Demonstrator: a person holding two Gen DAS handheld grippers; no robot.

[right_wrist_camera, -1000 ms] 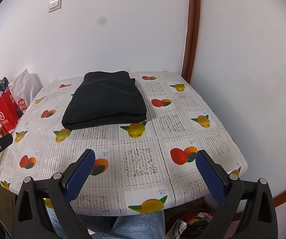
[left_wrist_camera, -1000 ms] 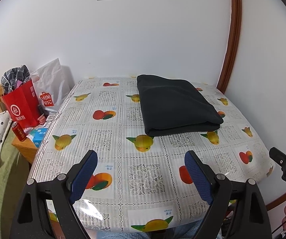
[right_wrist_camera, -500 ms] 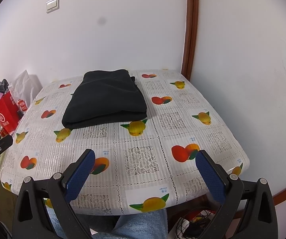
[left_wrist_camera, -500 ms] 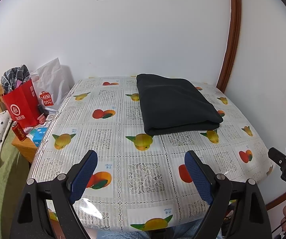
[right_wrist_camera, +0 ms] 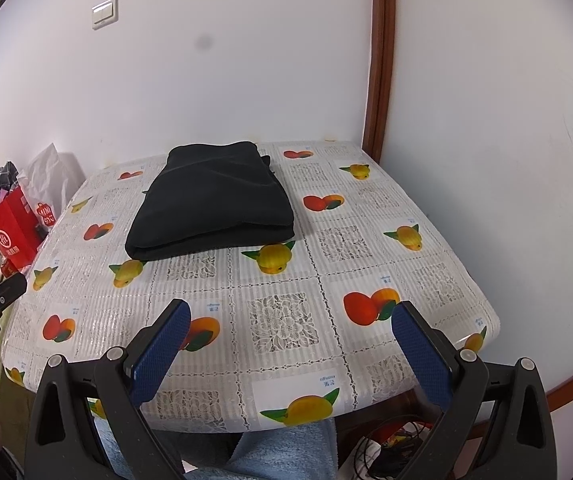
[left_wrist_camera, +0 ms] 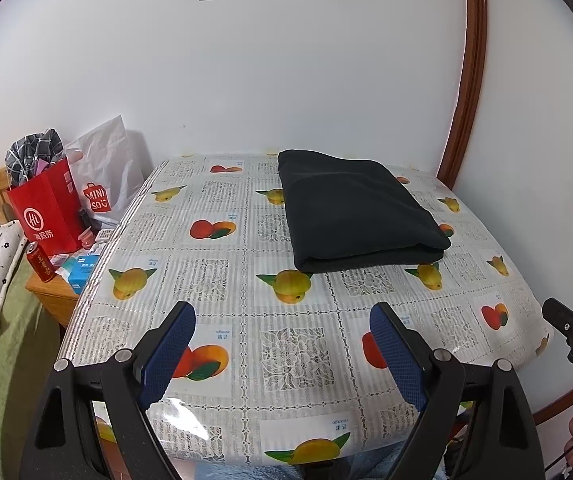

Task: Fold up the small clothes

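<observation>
A black garment [left_wrist_camera: 354, 210] [right_wrist_camera: 216, 204] lies folded into a neat rectangle on the far half of the table [left_wrist_camera: 246, 320] [right_wrist_camera: 286, 320], which wears a fruit-patterned cloth. My left gripper [left_wrist_camera: 282, 328] hovers over the table's near edge, open, with nothing between its blue pads. My right gripper [right_wrist_camera: 290, 324] hovers the same way at the near edge, open and empty. Both are well short of the garment. The tip of the right gripper shows at the right edge of the left wrist view.
White walls close off the table's back and right side, with a brown door frame [left_wrist_camera: 466, 80] in the corner. Left of the table stand a red paper bag [left_wrist_camera: 46, 208], a white shopping bag [left_wrist_camera: 106, 176] and a red can [left_wrist_camera: 40, 268] on a wooden nightstand. Blue fabric [right_wrist_camera: 278, 452] lies below the table's front edge.
</observation>
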